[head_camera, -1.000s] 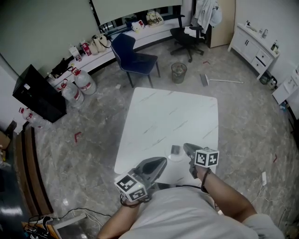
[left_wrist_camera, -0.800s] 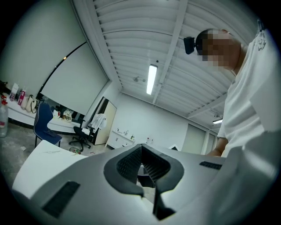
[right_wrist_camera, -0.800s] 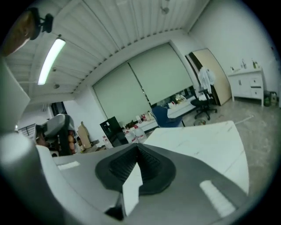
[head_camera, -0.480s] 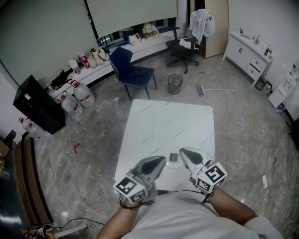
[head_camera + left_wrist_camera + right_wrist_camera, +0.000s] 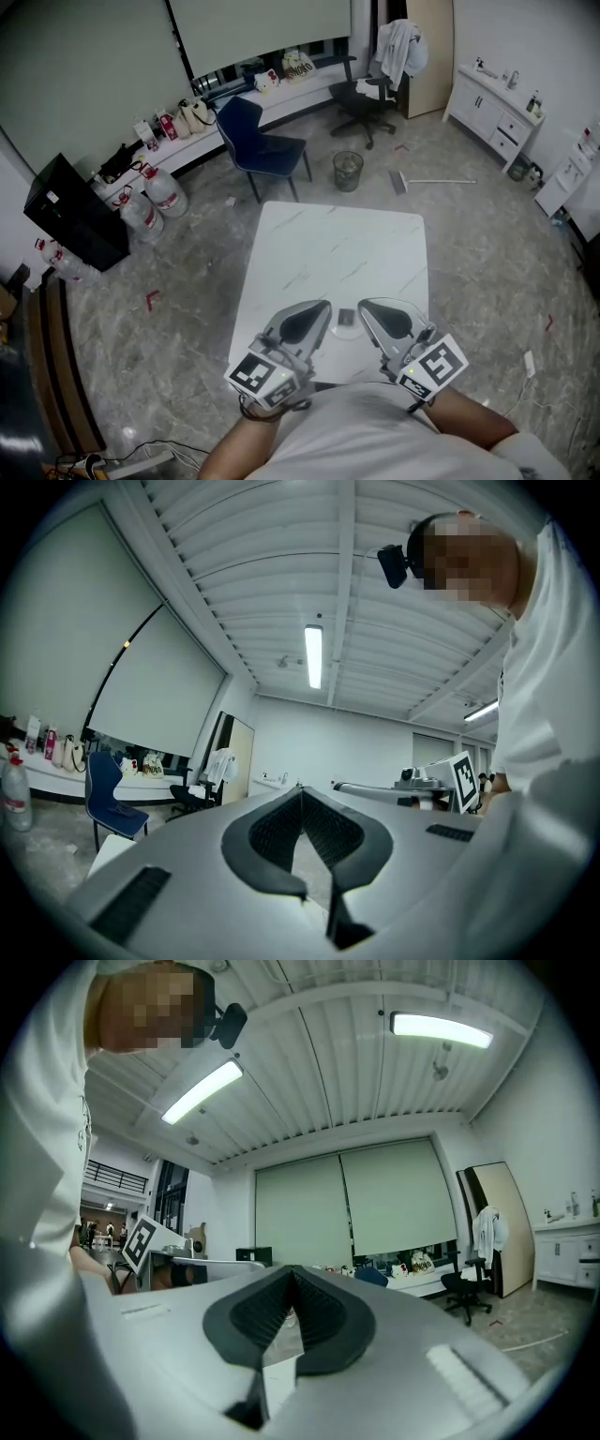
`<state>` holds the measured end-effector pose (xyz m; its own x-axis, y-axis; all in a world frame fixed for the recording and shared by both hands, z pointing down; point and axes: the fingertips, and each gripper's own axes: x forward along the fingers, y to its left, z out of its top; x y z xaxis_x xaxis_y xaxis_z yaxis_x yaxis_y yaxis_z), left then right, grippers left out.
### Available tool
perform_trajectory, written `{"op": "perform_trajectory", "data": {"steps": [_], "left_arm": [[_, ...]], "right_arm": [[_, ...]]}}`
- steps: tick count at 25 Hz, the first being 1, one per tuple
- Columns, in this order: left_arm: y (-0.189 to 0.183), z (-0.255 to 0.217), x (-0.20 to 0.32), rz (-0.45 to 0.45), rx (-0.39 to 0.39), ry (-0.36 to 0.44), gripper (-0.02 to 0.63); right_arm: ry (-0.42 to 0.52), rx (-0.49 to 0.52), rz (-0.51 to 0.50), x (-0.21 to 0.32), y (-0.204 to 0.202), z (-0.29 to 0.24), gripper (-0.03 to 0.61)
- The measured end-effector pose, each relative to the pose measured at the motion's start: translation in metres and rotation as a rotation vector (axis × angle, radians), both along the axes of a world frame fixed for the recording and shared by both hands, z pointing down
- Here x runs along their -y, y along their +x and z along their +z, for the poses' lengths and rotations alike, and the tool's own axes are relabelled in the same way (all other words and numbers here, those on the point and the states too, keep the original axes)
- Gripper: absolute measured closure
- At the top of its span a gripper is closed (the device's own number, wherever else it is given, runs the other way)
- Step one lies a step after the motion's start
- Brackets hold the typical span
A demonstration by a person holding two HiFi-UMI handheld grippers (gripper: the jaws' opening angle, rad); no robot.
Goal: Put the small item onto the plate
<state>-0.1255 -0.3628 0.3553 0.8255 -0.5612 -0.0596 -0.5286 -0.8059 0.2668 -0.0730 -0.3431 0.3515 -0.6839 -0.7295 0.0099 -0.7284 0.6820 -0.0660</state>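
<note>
In the head view, a white marbled tabletop (image 5: 328,248) fills the middle of the room. At its 6 o'clock edge lies a pale plate (image 5: 345,335), and the small item (image 5: 346,318), a dark grey square, rests on it. The left gripper (image 5: 322,309) sits at the plate's 9 o'clock and the right gripper (image 5: 367,307) at its 3 o'clock. Both are just beside the plate, with their tips aimed toward 12 o'clock and leaning slightly toward each other. Their marker cubes sit at the near ends, by the person's white shirt (image 5: 356,431). On the floor past the tabletop, a blue chair (image 5: 258,141) stands at 11 o'clock and a wire bin (image 5: 347,169) at 12 o'clock. Two water bottles (image 5: 155,197) and a black cabinet (image 5: 70,211) stand at 10 o'clock.

In the left gripper view, the gripper's two dark ribbed pads meet at their tips, so it is closed with nothing between them. It looks level across the room, with a ceiling strip lamp (image 5: 313,655) at 12 o'clock, the blue chair at 9 o'clock, and the other gripper's marker cube at 3 o'clock.

In the right gripper view, the pads also press together and hold nothing. Drawn roller blinds (image 5: 347,1204) hang straight ahead, and a black office chair (image 5: 461,1290) stands at 3 o'clock.
</note>
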Motion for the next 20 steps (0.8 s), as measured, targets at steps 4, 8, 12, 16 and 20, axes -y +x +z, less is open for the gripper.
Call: {"op": "perform_trajectory", "data": {"steps": [4,8,12,16,20], "left_arm": [[-0.003,-0.001,0.001,-0.007,0.002,0.007,0.609],[-0.001,0.003,0.005,-0.012,0.003,-0.006,0.609],[0.002,0.005,0.005,-0.008,-0.003,-0.009,0.609],[0.001,0.007,0.005,-0.002,-0.008,-0.01,0.609],[-0.001,0.008,0.0,-0.002,-0.01,-0.014,0.608]], "right_arm": [[0.015,-0.024,0.003,0.0,-0.003,-0.003,0.577],[0.025,-0.024,0.005,0.001,-0.001,-0.01,0.577],[0.051,-0.052,0.006,-0.002,-0.001,-0.014,0.577],[0.069,-0.062,0.002,-0.005,-0.005,-0.021,0.577],[0.071,-0.057,0.003,-0.01,-0.007,-0.022,0.577]]}}
